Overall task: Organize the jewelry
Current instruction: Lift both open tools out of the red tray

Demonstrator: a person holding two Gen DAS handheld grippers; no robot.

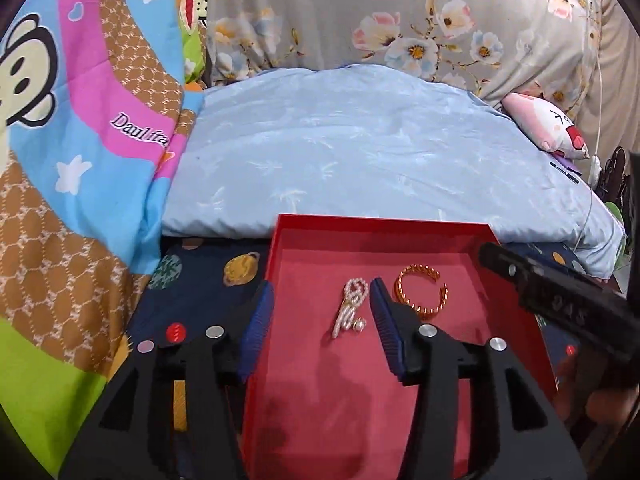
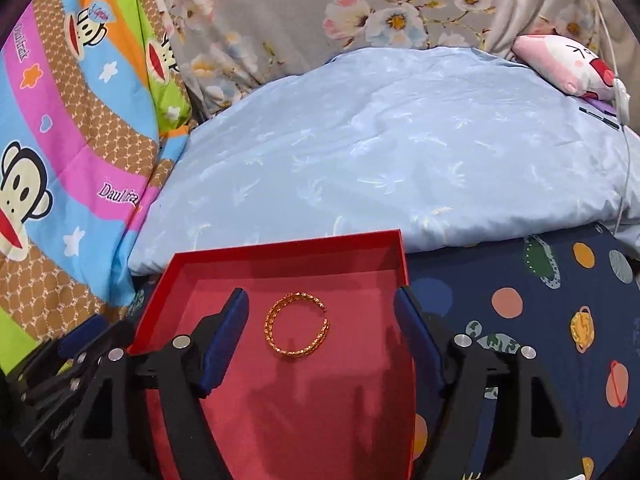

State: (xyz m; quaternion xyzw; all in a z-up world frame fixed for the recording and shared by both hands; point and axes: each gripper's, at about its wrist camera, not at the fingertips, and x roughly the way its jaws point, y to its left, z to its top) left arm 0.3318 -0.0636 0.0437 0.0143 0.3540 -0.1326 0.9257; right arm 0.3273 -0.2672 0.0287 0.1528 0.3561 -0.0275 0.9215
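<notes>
Jewelry lies inside a shallow red box (image 1: 400,236) that rests on a dark blue sheet (image 2: 540,300) printed with planets. Two pieces are visible on the box's pink-red lining: a pearl ornament (image 1: 350,308) and a gold bangle (image 1: 421,290) with a gap in its ring.

Left gripper (image 1: 322,318): fingers spread apart, holding nothing. The pearl ornament lies flat between the two blue pads, nearer the right-hand pad and not touching either. The left-hand pad sits at the box's left wall; the right-hand pad is over the lining, just beside the bangle.

Right gripper (image 2: 320,334): fingers spread apart, holding nothing. The gold bangle (image 2: 297,324) lies flat between the pads, apart from both. The left-hand pad is over the lining; the right-hand pad stands at the box's right wall (image 2: 404,264). The pearl ornament is not seen in this view. The left gripper's body appears at the lower left edge of the right wrist view, just beside the box.

Surroundings: a light blue quilt (image 1: 360,160) lies just behind the box. A cartoon-monkey blanket (image 1: 80,140) is at the left, a grey floral fabric (image 2: 340,12) at the back, and a pink plush toy (image 2: 568,64) at the far right.
</notes>
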